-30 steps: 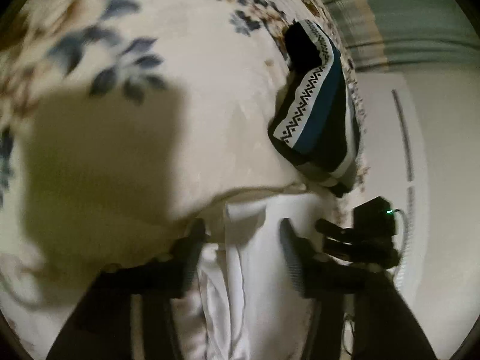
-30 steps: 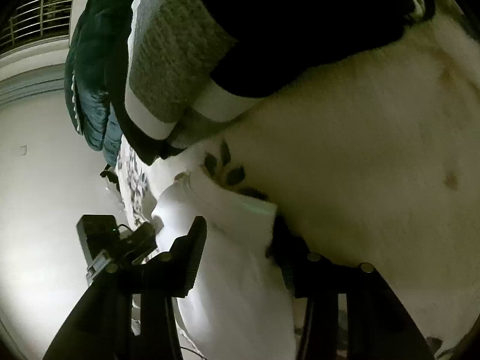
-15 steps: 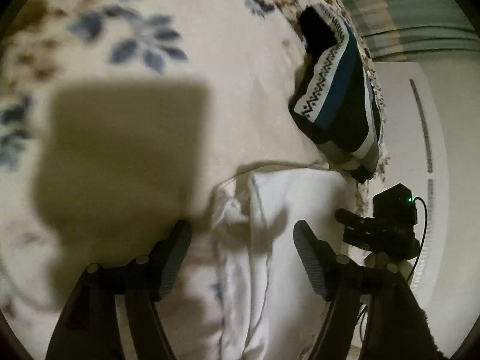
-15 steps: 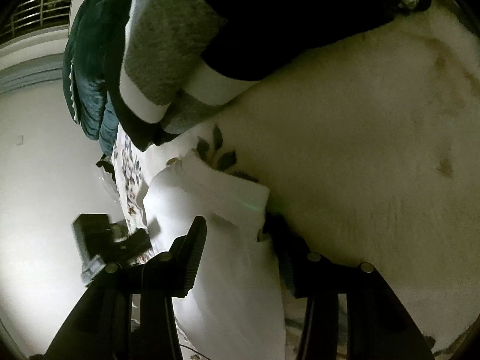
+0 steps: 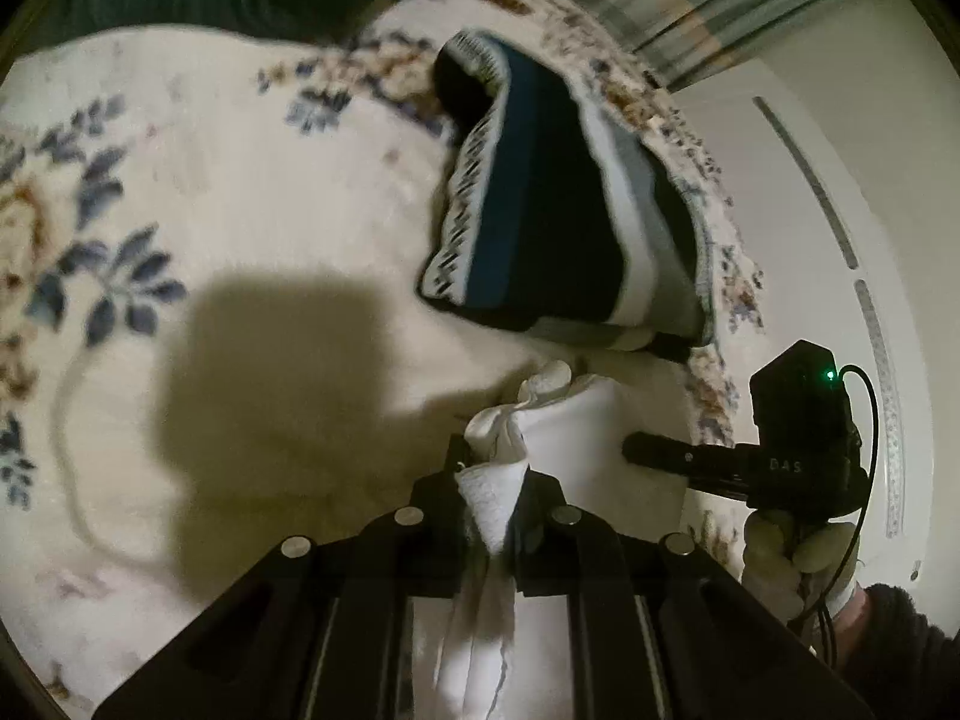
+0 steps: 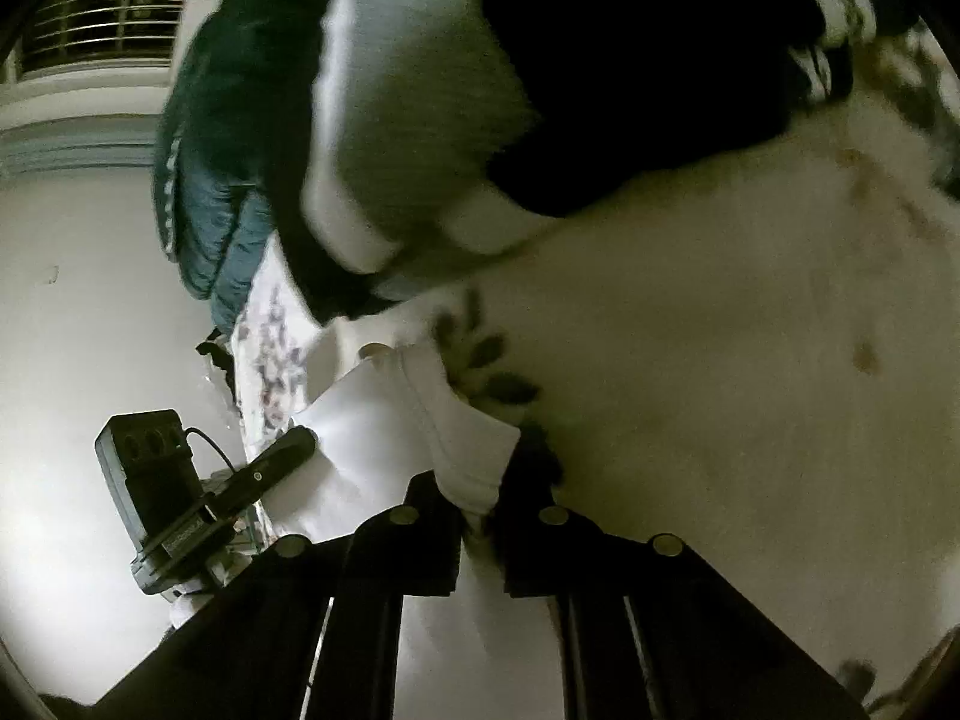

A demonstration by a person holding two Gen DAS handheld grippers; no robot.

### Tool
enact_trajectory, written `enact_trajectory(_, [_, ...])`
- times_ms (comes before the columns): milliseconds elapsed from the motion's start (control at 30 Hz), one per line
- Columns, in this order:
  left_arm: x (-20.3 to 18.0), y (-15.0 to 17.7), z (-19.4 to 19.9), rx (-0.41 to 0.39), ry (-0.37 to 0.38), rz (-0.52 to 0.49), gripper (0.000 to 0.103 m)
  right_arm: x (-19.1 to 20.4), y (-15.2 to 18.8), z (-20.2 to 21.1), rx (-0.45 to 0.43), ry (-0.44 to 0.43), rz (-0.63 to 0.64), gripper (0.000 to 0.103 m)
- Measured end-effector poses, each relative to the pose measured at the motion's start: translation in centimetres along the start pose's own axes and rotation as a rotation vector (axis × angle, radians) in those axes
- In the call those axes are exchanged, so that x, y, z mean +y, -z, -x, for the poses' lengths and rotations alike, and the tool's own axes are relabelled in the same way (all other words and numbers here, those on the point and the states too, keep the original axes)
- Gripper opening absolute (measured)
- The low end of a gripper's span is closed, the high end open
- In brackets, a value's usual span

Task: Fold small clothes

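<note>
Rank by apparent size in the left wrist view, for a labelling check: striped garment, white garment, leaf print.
1. Striped garment.
2. White garment; it sits nearer the camera and the claw hides part, so unsure.
3. Leaf print.

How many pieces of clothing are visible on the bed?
2: a white garment gripped by both tools at the bed edge, and a folded striped sweater behind it. Others may be hidden.

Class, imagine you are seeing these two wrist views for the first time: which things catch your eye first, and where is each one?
First comes the white garment, low in the middle of both views, with the left tool and right tool each shut on an edge of it. Above it on the floral blanket lies a folded dark sweater with white and blue bands.
</note>
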State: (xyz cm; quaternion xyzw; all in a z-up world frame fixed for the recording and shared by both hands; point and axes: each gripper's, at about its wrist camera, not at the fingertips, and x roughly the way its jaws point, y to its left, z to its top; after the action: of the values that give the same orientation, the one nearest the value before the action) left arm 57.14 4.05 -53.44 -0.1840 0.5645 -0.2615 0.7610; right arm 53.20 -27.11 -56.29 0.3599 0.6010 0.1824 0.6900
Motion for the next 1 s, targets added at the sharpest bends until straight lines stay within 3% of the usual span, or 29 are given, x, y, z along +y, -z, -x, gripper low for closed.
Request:
enact_trajectory(267, [-4.1,2.4,5.3,-0.064,0.036,-0.086,0.009,5.2,4.4,4.5,-0.069,0.029,0.147,0.008])
enact_trajectory(467, [-6.2,8.4,9.7,-0.057,0.069,-0.089,0.010,7.3,11.8,7.8,-0.072,0.047,0.234,0.008])
enact_trajectory(533, [-6.3,11.7,10.9,-0.028,0.081,-0.066,0.016,7.2,14.9,8.4,-0.049,0.047,0.264,0.008])
enact_trajectory(567, [-6.1,13.1,11.1,-0.013,0.085,-0.042,0.021,6.8,16.6,8.8,-0.036,0.058,0.277,0.012])
enact_trajectory(633, [-5.4,16.3,12.1,0.013,0.080,0.014,0.052,6.0,19.9,8.9,0.025,0.062,0.294,0.017])
enact_trajectory(700, [-4.2,20.1,13.3,0.014,0.066,0.091,0.060,4.6,23.2,8.7,0.098,0.098,0.288,0.044])
enact_trajectory(767, [-3.1,23.0,14.1,0.036,0.063,0.172,0.060,3.3,26.4,8.4,0.165,0.144,0.278,0.057])
enact_trajectory(867, [-2.0,25.5,15.1,0.035,0.022,0.247,0.060,1.1,29.3,9.1,0.201,0.143,0.205,0.057])
enact_trajectory(1000, [-1.7,25.2,14.5,0.007,-0.023,0.279,0.060,-0.9,30.1,10.9,0.122,0.101,0.084,0.057])
